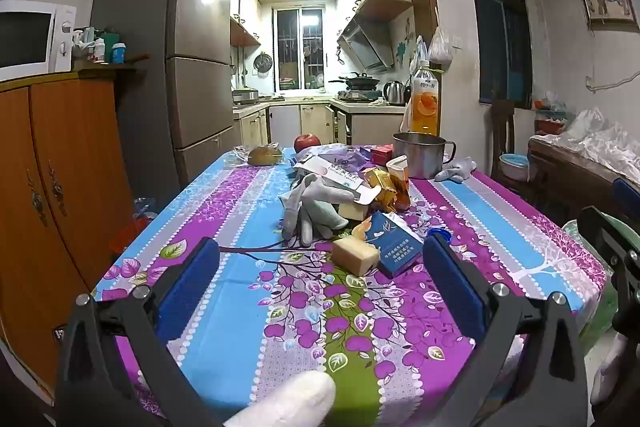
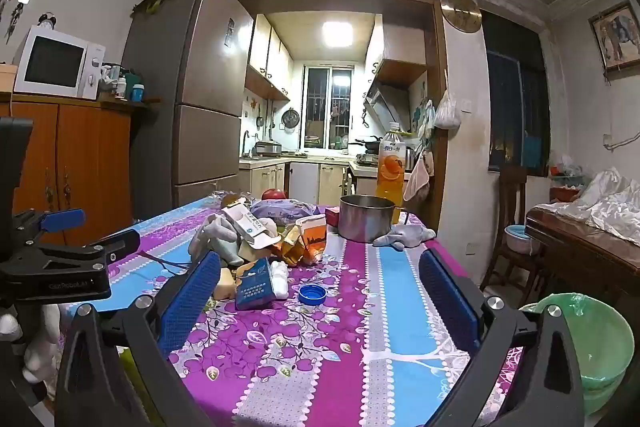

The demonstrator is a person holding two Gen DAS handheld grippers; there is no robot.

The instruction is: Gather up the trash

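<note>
Hovering over a table (image 1: 224, 291) spread with a purple-and-blue flowered cloth, the left claw (image 1: 320, 267) and the right claw (image 2: 320, 275) both stand spread wide, grasping nothing. The trash lies in a loose heap at the middle of the table: a blue carton (image 1: 394, 241) lying just beside a pale spongy block (image 1: 356, 255), crumpled gold wrappers (image 1: 384, 187), a torn white box (image 1: 332, 177) and a gray glove (image 1: 308, 215). A blue bottle cap (image 2: 312, 294) sits apart, nearer the right claw. All of it looks light; the carton seems stiff enough to pinch across its flat sides, while the wrappers would likely crush and slip. A green-lined bin (image 2: 592, 339) waits at the table's right edge.
</note>
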